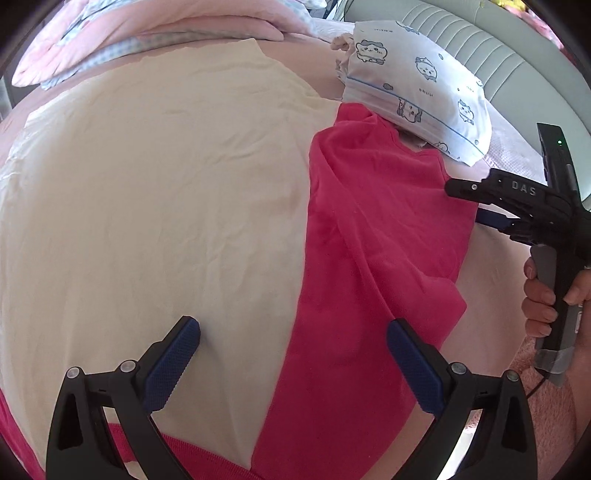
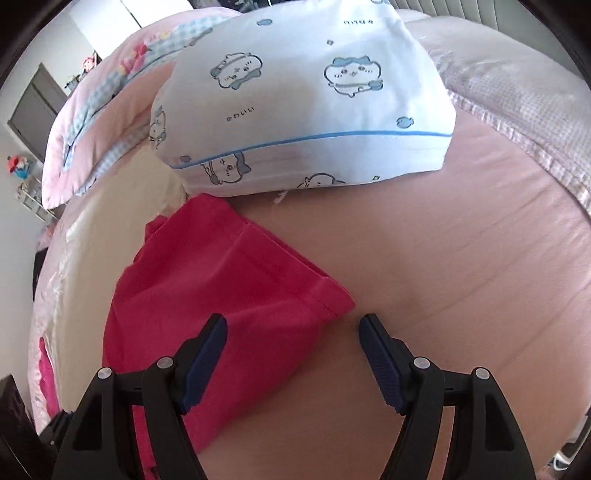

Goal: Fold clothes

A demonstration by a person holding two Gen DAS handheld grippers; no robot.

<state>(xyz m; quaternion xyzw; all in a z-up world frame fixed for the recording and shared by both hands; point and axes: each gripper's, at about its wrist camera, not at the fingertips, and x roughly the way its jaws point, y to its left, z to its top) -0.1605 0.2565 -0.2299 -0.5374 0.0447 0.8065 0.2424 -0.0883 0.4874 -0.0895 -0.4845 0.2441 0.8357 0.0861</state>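
A red garment (image 1: 369,240) lies flat on the bed, its left part over a large cream cloth (image 1: 147,184). My left gripper (image 1: 293,328) is open above the line where red meets cream, and its blue pads grip nothing. In the left wrist view my right gripper (image 1: 469,203) is at the garment's right edge, held by a hand (image 1: 543,295). In the right wrist view, the right gripper (image 2: 294,321) is open over the hemmed sleeve corner of the red garment (image 2: 221,288). One of its fingers is over red cloth, the other over the pink sheet.
A white pillow with blue cartoon prints (image 1: 417,81) (image 2: 306,99) rests at the garment's far end and touches it. A pink and checked quilt (image 1: 129,33) is bunched along the far side. The pink bed sheet (image 2: 461,258) stretches to the right. A padded headboard (image 1: 498,48) rises behind the pillow.
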